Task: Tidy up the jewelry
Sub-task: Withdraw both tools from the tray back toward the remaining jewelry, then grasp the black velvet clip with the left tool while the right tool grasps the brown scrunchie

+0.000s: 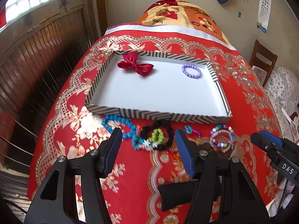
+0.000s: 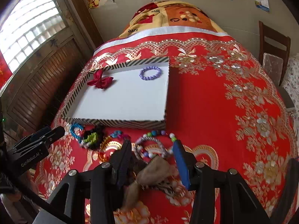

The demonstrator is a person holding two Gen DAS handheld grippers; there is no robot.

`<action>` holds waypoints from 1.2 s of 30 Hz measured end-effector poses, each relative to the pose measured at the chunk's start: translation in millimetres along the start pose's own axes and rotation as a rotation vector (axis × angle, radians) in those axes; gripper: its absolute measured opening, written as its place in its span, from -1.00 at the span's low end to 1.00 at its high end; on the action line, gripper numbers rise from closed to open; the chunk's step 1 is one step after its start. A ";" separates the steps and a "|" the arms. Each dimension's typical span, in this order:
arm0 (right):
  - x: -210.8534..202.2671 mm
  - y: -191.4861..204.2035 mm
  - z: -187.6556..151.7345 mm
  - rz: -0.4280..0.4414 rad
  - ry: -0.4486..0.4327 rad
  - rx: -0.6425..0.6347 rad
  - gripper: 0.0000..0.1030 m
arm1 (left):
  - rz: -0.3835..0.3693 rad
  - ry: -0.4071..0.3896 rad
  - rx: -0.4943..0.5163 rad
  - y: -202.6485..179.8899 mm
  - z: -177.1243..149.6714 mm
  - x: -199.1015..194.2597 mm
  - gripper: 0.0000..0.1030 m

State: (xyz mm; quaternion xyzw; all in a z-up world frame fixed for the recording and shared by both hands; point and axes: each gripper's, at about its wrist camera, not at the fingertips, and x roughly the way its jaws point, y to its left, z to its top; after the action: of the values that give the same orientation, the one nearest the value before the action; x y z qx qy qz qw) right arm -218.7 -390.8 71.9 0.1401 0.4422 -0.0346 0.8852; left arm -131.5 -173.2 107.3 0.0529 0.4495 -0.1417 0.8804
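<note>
A red bow (image 1: 135, 65) and purple bracelet (image 1: 192, 71) are lying in the striped tray (image 1: 158, 115); both grippers, left (image 1: 148, 145) and right (image 2: 151, 155), are hovering open-jawed, gripping nothing.

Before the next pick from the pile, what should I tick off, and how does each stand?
1. Striped-rim white tray has bare floor for more: ok.
2. Red satin bow and purple bead bracelet inside tray: ok.
3. Left gripper jaws apart, nothing held: ok.
4. Right gripper jaws apart over the multicoloured bead bracelet: ok.
5. Bracelet free of the brown furry piece: cannot tell.
</note>
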 end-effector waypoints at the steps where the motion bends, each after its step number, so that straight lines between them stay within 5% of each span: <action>1: -2.0 -2.1 -3.3 0.000 0.003 0.000 -0.12 | -0.001 0.001 0.001 -2.4 -3.0 -2.1 0.14; 13: -14.5 -17.5 -32.8 0.009 0.029 0.004 -0.06 | -0.026 0.031 -0.011 -8.3 -30.0 -15.9 0.14; 22: -11.8 -23.5 -55.9 0.025 0.071 0.011 -0.05 | -0.115 0.081 -0.005 -3.8 -58.7 -20.8 0.14; 36: 6.7 -8.7 -61.3 0.086 0.115 0.040 -0.05 | -0.289 0.102 0.217 -28.3 -80.4 -12.0 0.21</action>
State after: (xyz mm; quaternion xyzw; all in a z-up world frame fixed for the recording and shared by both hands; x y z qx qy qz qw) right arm -263.6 -381.7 29.8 0.1783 0.4852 0.0031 0.8560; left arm -209.0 -180.0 70.5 0.0895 0.4784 -0.3117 0.8160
